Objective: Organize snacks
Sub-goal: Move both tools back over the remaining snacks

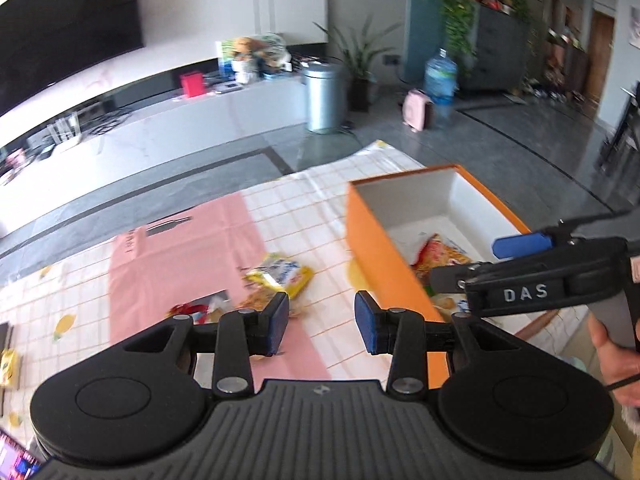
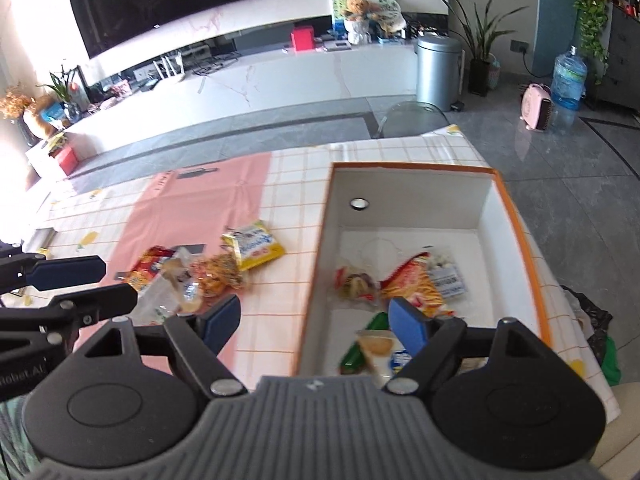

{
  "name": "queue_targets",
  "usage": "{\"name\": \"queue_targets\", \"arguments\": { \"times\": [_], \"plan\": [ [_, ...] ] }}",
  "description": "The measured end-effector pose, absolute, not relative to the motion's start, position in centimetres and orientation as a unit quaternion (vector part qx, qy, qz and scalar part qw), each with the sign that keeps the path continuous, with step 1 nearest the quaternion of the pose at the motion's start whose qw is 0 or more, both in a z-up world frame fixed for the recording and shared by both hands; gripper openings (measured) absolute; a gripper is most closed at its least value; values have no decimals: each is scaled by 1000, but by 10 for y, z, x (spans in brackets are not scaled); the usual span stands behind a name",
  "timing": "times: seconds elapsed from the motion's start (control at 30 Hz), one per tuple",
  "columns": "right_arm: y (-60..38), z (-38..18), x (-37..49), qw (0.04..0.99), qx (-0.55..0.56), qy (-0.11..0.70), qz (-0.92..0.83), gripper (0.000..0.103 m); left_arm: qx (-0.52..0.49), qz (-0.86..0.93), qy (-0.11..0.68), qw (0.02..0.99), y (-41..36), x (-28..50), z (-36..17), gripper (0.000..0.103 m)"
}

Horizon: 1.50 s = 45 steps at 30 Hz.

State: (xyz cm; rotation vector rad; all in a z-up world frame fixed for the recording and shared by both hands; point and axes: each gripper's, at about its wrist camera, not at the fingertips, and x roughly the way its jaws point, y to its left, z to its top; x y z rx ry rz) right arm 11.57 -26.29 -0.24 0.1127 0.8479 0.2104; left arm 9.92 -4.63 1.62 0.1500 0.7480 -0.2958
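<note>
Behind right gripper, box snacks part-hidden; both grippers released, left gripper empty.

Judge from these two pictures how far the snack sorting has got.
Partly done. Several packets, including a red-orange packet, already lie inside the orange box. Nothing is in hand: the left gripper and right gripper are both empty. Left: the yellow packet and the pile beside it on the tablecloth.

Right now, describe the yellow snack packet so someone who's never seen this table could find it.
Find the orange box on the checked tablecloth. Left of it, outside the box, lies a cluster of snacks. The yellow packet sits at the cluster's far edge, nearest the box, the only bright yellow one with a blue and white label.
</note>
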Motion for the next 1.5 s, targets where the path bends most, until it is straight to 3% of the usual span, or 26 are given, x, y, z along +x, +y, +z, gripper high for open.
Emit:
{"name": "queue_targets", "arguments": {
  "times": [0.37, 0.43, 0.7, 1.5],
  "plan": [
    [-187, -24, 88, 920, 76, 365, 121, 77, 10, -67, 365, 928, 39, 87, 9, 46],
    [-176, -34, 88, 920, 80, 364, 123, 69, 12, -73, 372, 925, 44, 89, 1, 46],
    [-154, -68, 107, 903, 90, 398, 132, 58, 18, -90, 401, 912, 52, 115, -27, 46],
    [-110, -158, 212, 864, 111, 479, 112, 47, -18, -83, 475, 876, 82, 199, -114, 46]
  ]
}}
